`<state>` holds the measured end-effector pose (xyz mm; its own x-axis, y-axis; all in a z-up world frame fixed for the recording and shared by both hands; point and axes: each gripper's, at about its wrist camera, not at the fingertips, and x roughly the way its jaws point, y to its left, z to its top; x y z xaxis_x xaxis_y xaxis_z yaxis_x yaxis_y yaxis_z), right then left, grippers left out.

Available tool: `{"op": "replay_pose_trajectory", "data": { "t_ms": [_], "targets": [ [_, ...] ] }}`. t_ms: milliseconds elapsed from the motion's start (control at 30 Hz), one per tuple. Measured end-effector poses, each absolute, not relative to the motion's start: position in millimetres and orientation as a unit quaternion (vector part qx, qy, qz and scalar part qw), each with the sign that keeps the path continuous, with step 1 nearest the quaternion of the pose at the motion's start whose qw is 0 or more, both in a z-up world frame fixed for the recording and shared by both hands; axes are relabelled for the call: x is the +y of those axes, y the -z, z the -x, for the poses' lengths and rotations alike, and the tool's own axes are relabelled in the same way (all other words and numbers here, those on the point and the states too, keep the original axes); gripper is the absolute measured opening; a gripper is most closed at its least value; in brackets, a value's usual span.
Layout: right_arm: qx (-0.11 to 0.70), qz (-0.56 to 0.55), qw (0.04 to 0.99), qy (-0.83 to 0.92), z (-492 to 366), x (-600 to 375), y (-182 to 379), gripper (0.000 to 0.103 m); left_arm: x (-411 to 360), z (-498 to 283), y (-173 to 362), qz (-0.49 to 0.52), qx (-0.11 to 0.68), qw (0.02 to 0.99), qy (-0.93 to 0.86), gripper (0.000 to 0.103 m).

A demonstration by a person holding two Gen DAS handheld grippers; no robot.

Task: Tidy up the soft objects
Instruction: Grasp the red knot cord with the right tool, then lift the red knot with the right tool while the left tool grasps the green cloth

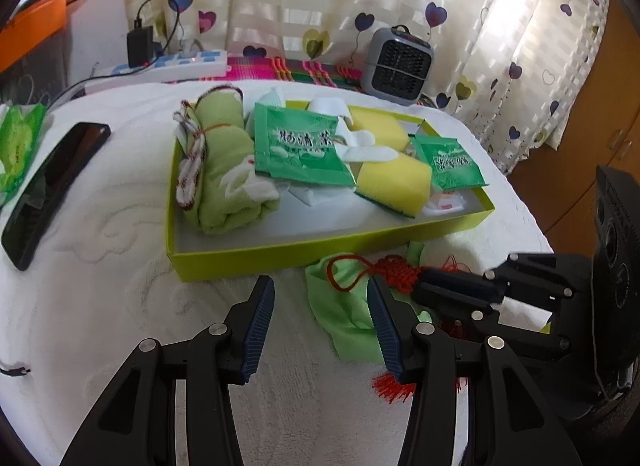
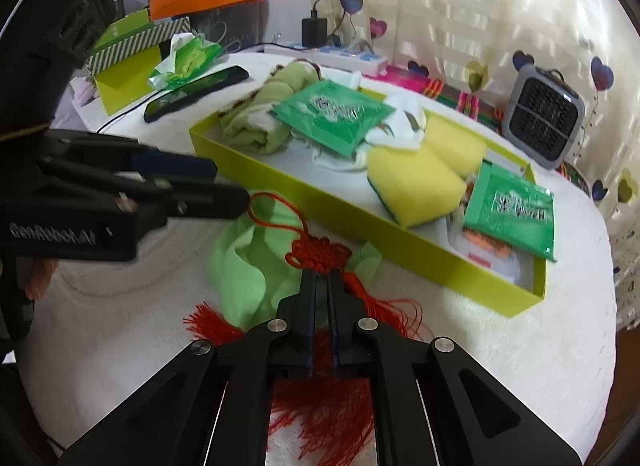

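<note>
A lime-green tray (image 1: 280,256) (image 2: 400,242) on the white cloth holds a rolled green towel (image 1: 224,169) (image 2: 260,121), two yellow sponges (image 1: 394,181) (image 2: 416,185), green tea packets (image 1: 300,145) (image 2: 332,113) and white cloth bits. In front of the tray a red knotted tassel (image 1: 394,272) (image 2: 320,252) lies on a light green cloth (image 1: 348,314) (image 2: 248,262). My right gripper (image 2: 322,278) (image 1: 430,280) is shut on the tassel just below its knot. My left gripper (image 1: 320,290) (image 2: 228,185) is open and empty, over the green cloth's left part.
A black phone (image 1: 52,185) (image 2: 196,91) lies left of the tray, with a green tissue pack (image 1: 18,141) (image 2: 188,59) beyond it. A power strip (image 1: 168,65) and a small grey heater (image 1: 400,61) (image 2: 544,121) stand behind the tray by the curtain. Boxes (image 2: 132,49) stack at far left.
</note>
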<state>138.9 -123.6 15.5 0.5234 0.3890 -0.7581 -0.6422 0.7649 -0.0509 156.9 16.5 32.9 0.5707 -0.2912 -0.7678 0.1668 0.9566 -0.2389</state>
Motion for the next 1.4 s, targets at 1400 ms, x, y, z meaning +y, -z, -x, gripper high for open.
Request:
{"op": "replay_pose_trajectory", "data": {
  "t_ms": [1400],
  "targets": [
    [0.388,0.113,0.864,-0.301,-153.5,-124.4,-14.6,0.022,11.3,-152.1,-15.4,0.082,0.473,0.866,0.141,0.048]
  ]
}}
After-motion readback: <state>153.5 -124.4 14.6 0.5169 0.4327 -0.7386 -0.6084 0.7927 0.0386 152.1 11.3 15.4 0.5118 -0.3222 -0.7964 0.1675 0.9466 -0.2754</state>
